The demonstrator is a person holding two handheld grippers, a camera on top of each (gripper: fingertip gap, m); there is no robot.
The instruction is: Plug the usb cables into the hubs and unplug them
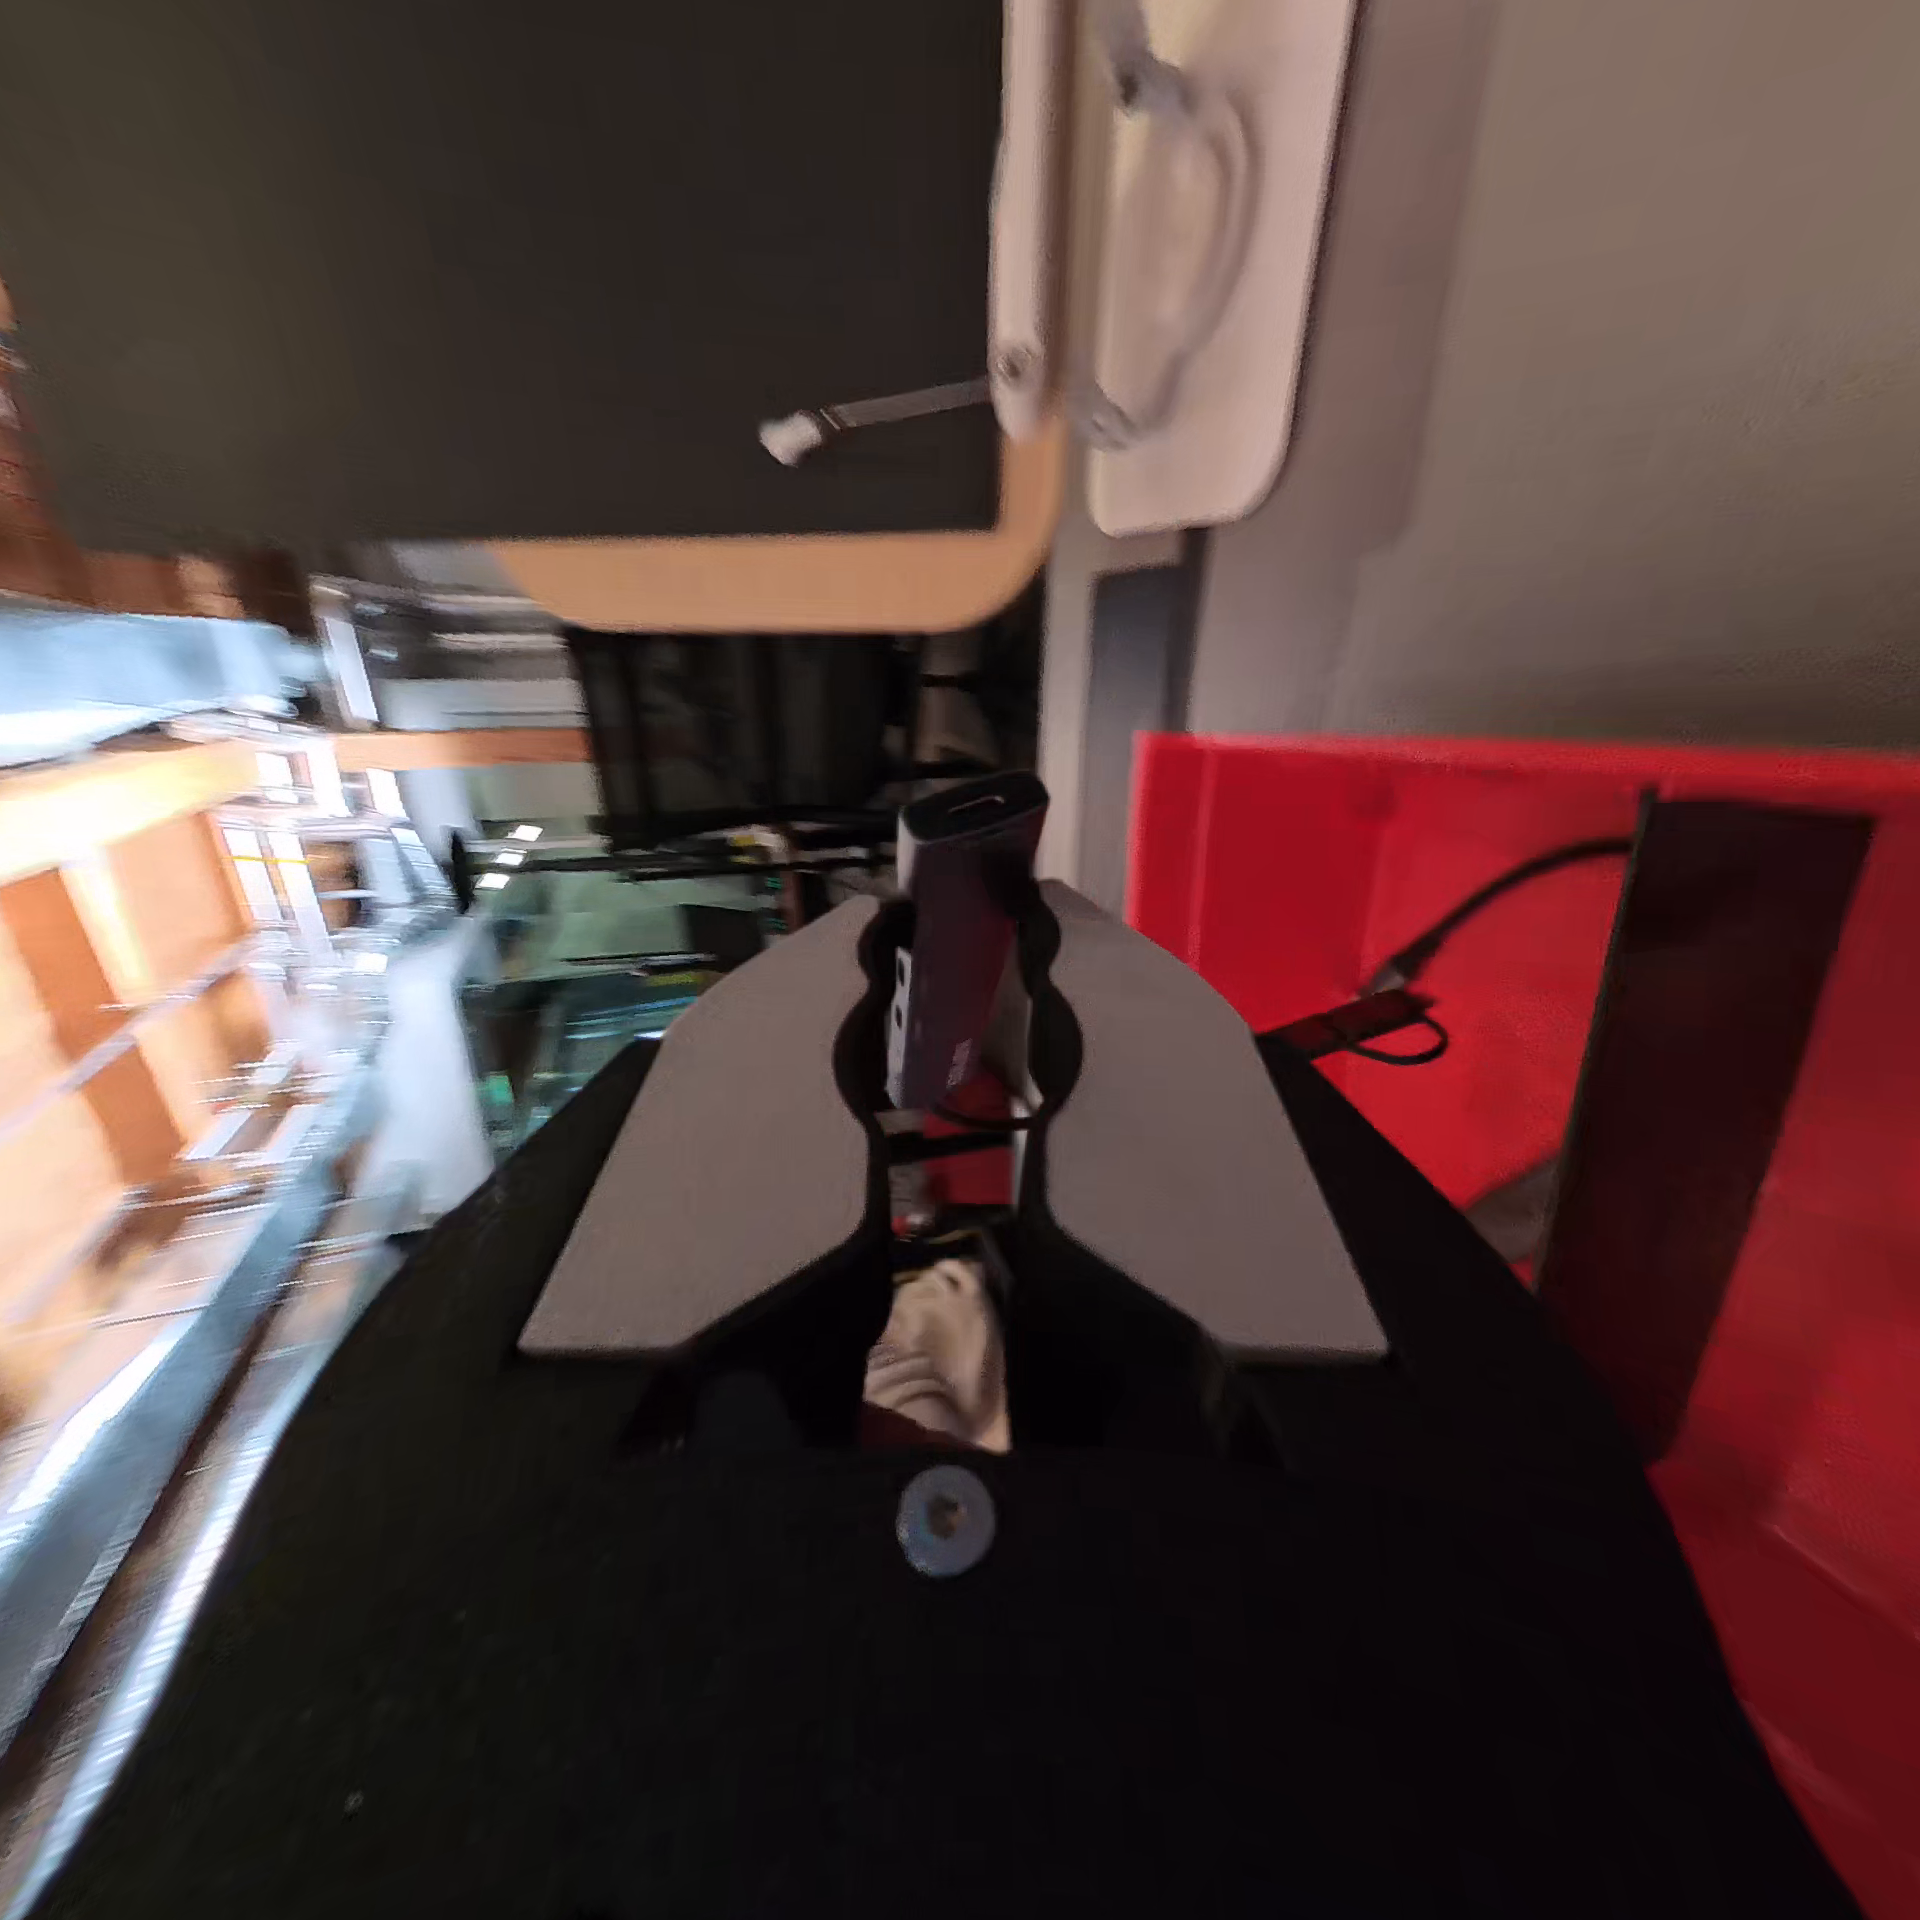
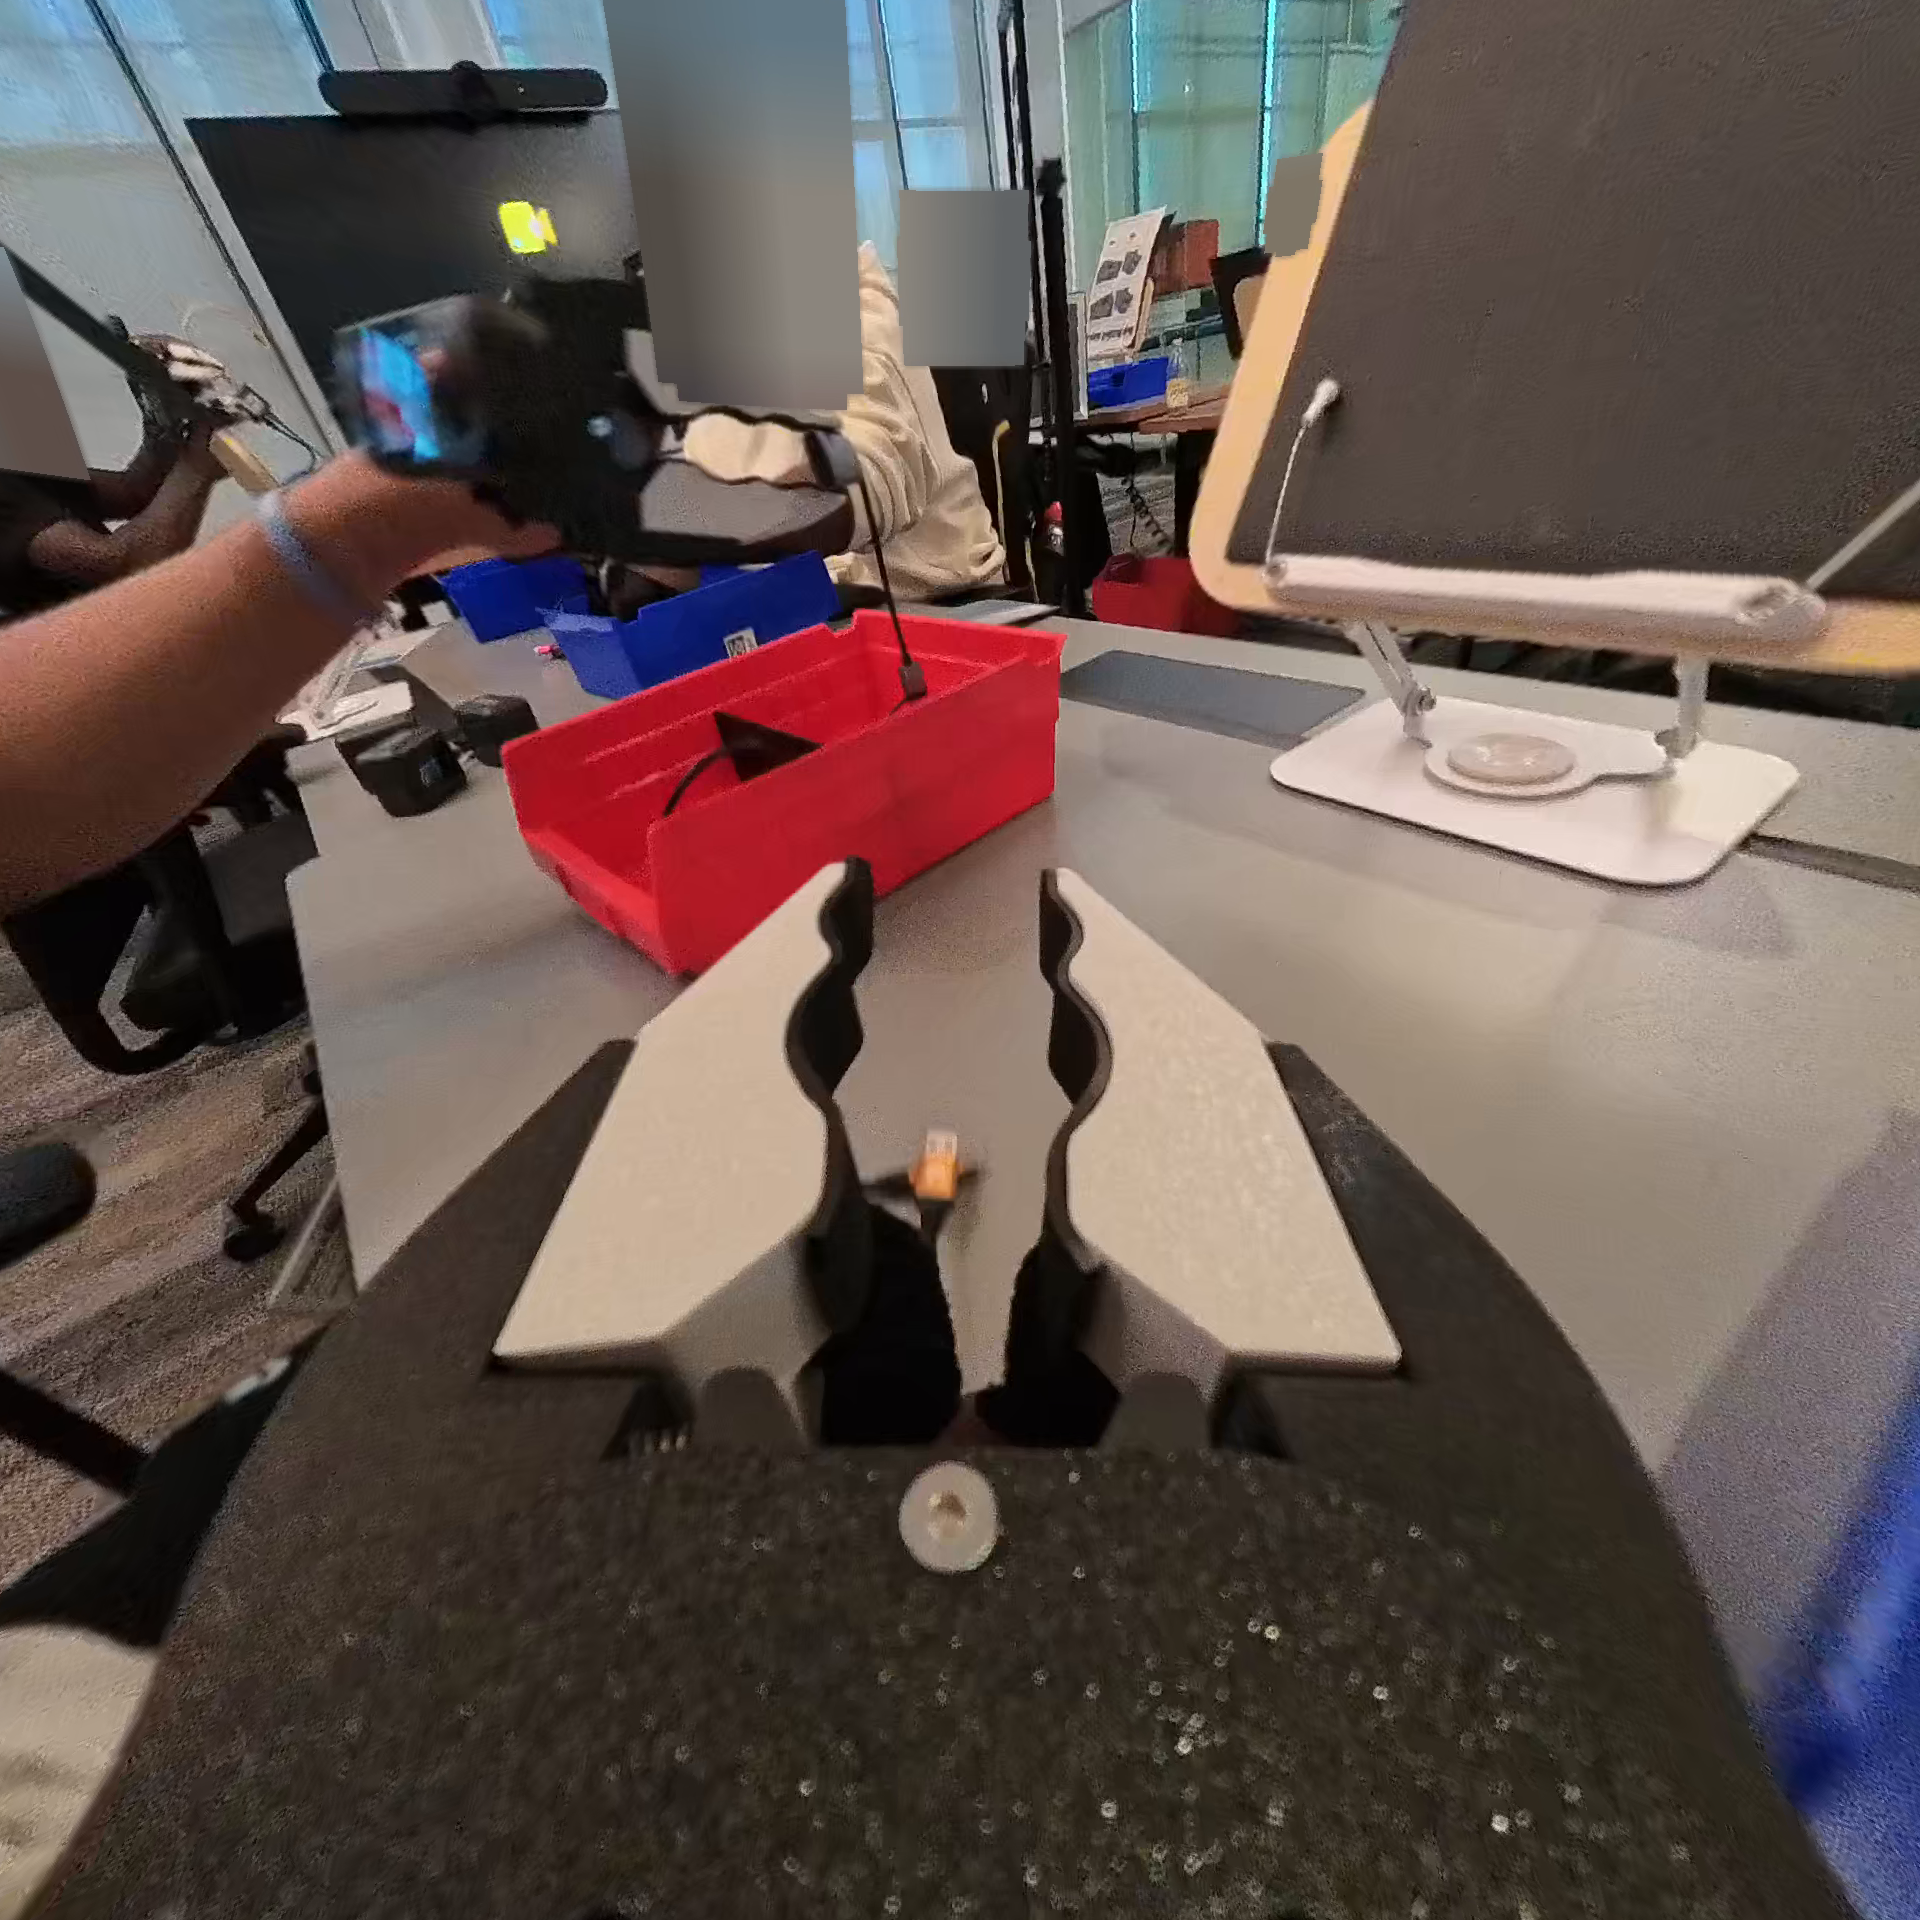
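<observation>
My left gripper (image 1: pixel 958 920) is shut on a dark grey adapter block (image 1: pixel 961 862) whose ported end sticks out past the fingertips. In the right wrist view a hand holds that gripper (image 2: pixel 821 473) in the air above a red bin (image 2: pixel 831 821). A thin black cable hangs from it, and its plug (image 2: pixel 912 681) dangles inside the bin. The bin also shows in the left wrist view (image 1: pixel 1351 831), with a black divider (image 1: pixel 1683 1039) and more cables in it. My right gripper (image 2: pixel 951 894) is open and empty over the grey table (image 2: pixel 1351 1039). A small orange connector (image 2: pixel 938 1169) lies between its fingers.
A white stand (image 2: pixel 1538 800) at the right holds a tilted black board with a wooden rim (image 2: pixel 1558 312). Blue bins (image 2: pixel 707 623) and small black boxes (image 2: pixel 416 769) sit behind the red bin. The table's left edge (image 2: pixel 312 1039) drops to carpet and chairs. People sit beyond. Some 30 cm of space lies between my two pairs of fingers.
</observation>
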